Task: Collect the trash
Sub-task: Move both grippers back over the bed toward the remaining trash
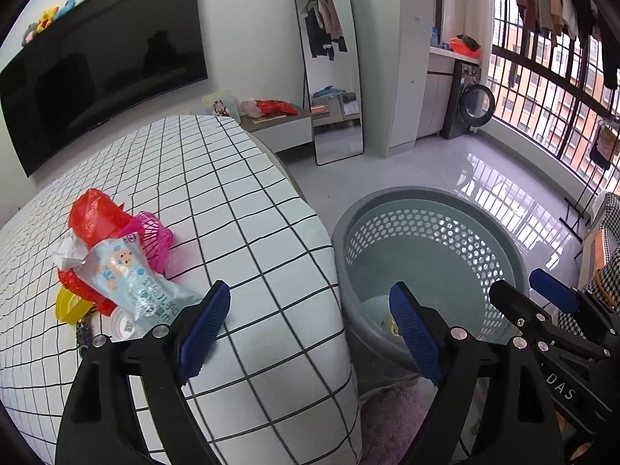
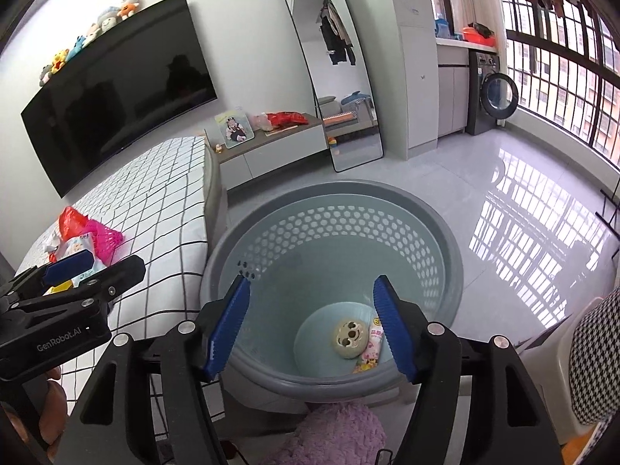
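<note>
Nearest us, our right gripper [image 2: 312, 323] hangs over the grey basket [image 2: 451, 240] with its blue pads spread and nothing between them. We judge that placement deliberate: the mouth sits right under the fingers, so anything let go lands inside. On the basket floor lie a round cartoon-face item [image 2: 348, 338] and a small pink packet [image 2: 370, 352], touching each other, so some trash is already in.

Our left gripper [image 1: 310, 327] is also wide open and empty, straddling the corner of the bed [image 1: 248, 255] and the basket rim [image 1: 341, 255]. It points toward the pile, which reads as lining up for the next pick.

Just beyond its left finger [image 1: 205, 321] sits the remaining trash on the checked sheet, bunched together near the bed edge:
- a pale blue wipes pack [image 1: 133, 279], closest, top of the heap
- red plastic bag [image 1: 97, 213] and pink mesh net [image 1: 157, 234] behind it
- yellow piece [image 1: 69, 306] and crumpled white paper [image 1: 69, 250] at the side

The pack looks the easiest grab, being nearest and uppermost.

Farther off: black TV [image 1: 100, 66], standing mirror [image 1: 329, 62], barred window [image 1: 550, 69].
</note>
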`<state>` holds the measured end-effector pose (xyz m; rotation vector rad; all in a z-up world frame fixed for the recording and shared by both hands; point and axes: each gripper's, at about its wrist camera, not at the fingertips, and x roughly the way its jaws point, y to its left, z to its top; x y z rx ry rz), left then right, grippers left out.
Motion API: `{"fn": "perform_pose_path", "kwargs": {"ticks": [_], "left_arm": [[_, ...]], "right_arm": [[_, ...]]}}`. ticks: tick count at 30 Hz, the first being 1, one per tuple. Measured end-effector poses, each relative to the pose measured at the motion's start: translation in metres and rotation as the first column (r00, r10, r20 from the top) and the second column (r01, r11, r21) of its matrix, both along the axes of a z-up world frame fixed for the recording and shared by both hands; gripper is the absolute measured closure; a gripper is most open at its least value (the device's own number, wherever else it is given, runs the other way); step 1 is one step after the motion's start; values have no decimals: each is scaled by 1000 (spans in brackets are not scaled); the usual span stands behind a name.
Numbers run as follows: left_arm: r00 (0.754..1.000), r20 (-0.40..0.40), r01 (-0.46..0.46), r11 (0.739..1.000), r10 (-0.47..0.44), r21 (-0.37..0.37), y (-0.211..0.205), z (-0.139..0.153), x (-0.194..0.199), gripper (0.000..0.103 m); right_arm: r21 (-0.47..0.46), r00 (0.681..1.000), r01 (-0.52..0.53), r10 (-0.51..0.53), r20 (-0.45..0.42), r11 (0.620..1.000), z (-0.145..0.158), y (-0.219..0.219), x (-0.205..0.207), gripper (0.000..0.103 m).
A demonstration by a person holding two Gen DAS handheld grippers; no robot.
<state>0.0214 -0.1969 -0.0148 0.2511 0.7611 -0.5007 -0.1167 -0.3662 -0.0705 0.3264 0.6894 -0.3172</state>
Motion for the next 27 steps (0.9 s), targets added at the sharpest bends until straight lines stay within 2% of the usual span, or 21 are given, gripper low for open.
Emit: {"fn": "perform_pose_path", "kwargs": {"ticks": [18,27], "left_arm": [[988,48,-146,988,149,-47,105,12,-13,20],[976,65,-202,978,206,-57,144,15,-25,20]], "right_arm": [[-103,991,-119,125,47,987,29,91,2,35],[-107,980,-180,188,66,978,34,123,1,34]]}}
